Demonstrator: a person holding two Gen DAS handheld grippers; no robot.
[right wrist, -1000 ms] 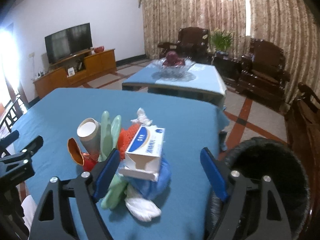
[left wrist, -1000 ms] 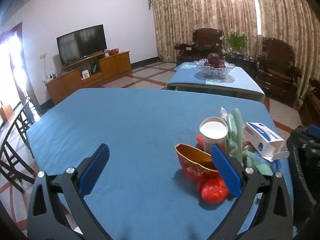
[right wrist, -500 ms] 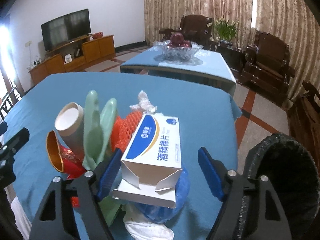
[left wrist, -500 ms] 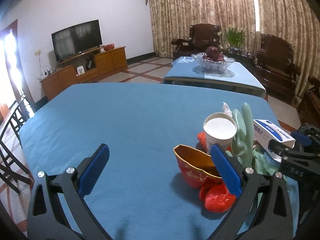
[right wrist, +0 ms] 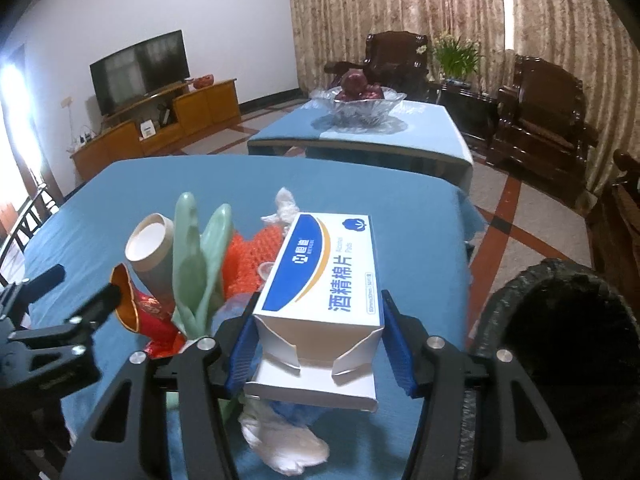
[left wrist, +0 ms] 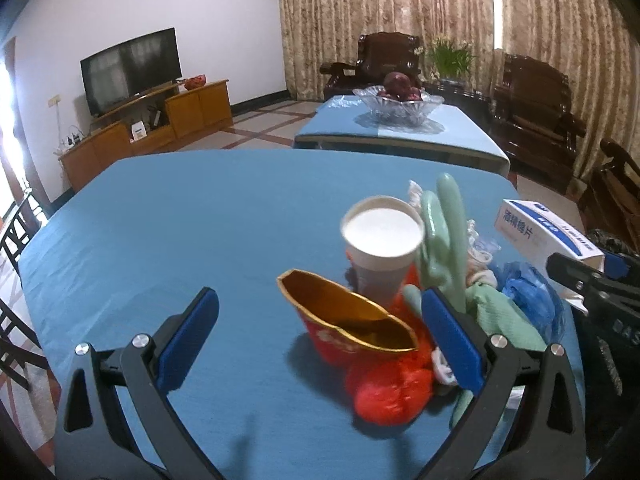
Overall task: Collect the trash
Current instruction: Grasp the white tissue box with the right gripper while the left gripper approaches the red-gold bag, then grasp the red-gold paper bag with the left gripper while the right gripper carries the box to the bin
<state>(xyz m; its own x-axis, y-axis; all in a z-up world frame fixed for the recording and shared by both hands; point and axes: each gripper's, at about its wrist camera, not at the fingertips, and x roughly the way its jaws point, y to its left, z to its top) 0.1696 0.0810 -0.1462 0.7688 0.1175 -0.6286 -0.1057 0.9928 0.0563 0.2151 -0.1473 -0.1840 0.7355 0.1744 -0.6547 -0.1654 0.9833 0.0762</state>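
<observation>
1. Left wrist view: the left gripper (left wrist: pixel 320 332) hangs spread wide; the red-and-gold pouch (left wrist: pixel 352 332) lies between its jaws, a paper cup (left wrist: pixel 382 248) just beyond — nothing pinched.
2. Right wrist view: the right gripper (right wrist: pixel 318 340) pinches the white-and-blue box (right wrist: pixel 324 276) — grasp step. Next probably calls for carrying it right to the black-lined bin (right wrist: pixel 560 344).
</observation>
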